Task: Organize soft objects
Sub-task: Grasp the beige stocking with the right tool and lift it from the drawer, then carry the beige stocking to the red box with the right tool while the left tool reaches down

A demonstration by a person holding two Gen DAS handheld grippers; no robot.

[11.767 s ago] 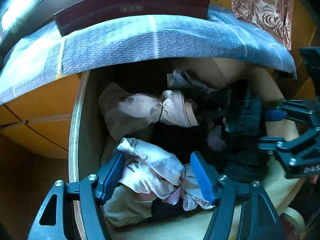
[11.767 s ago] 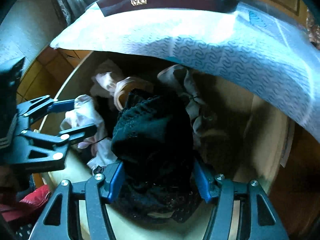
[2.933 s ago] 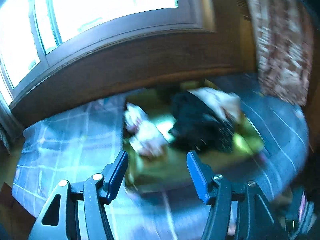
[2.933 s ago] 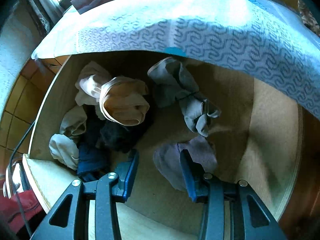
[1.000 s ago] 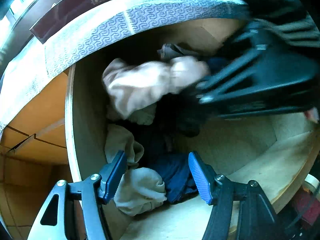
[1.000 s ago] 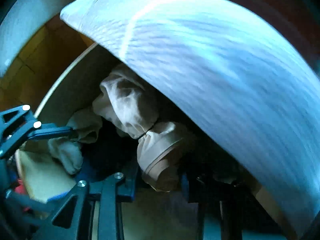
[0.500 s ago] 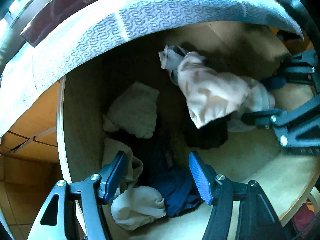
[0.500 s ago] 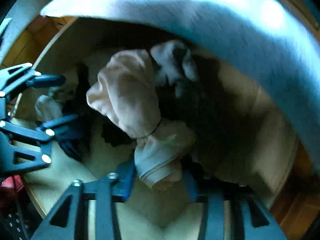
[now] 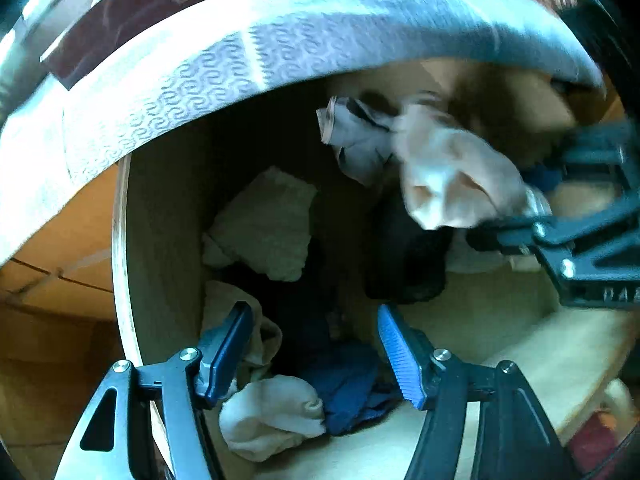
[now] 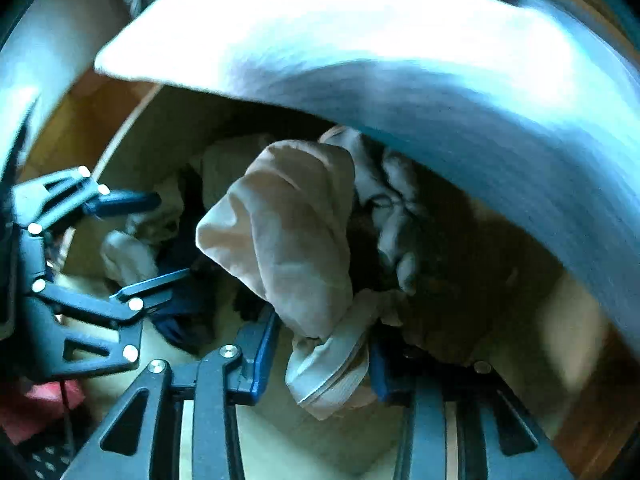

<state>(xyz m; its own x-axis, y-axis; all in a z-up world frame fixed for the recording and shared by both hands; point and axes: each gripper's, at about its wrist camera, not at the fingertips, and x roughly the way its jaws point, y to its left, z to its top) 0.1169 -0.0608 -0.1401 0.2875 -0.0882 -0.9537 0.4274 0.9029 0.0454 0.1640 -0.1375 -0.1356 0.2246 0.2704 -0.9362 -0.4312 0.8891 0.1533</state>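
An open wooden drawer (image 9: 160, 248) holds soft clothes. My right gripper (image 10: 324, 354) is shut on a beige bundled garment (image 10: 292, 232) and holds it above the drawer's right half; the garment also shows in the left wrist view (image 9: 452, 184). My left gripper (image 9: 312, 344) is open and empty over the drawer's front left, above a white sock (image 9: 272, 412) and a blue cloth (image 9: 344, 380). A white folded cloth (image 9: 264, 224), a dark garment (image 9: 408, 256) and a grey garment (image 9: 356, 144) lie in the drawer.
A blue patterned cloth (image 9: 224, 68) hangs over the tabletop above the drawer and shades its back. A dark red box (image 9: 168, 8) lies on it. Wooden cabinet fronts (image 9: 60, 248) stand to the left. The drawer's front right floor (image 9: 500, 320) is bare wood.
My right gripper has carried the beige garment further right and up inside the drawer. My left gripper has stayed open over the front left clothes.
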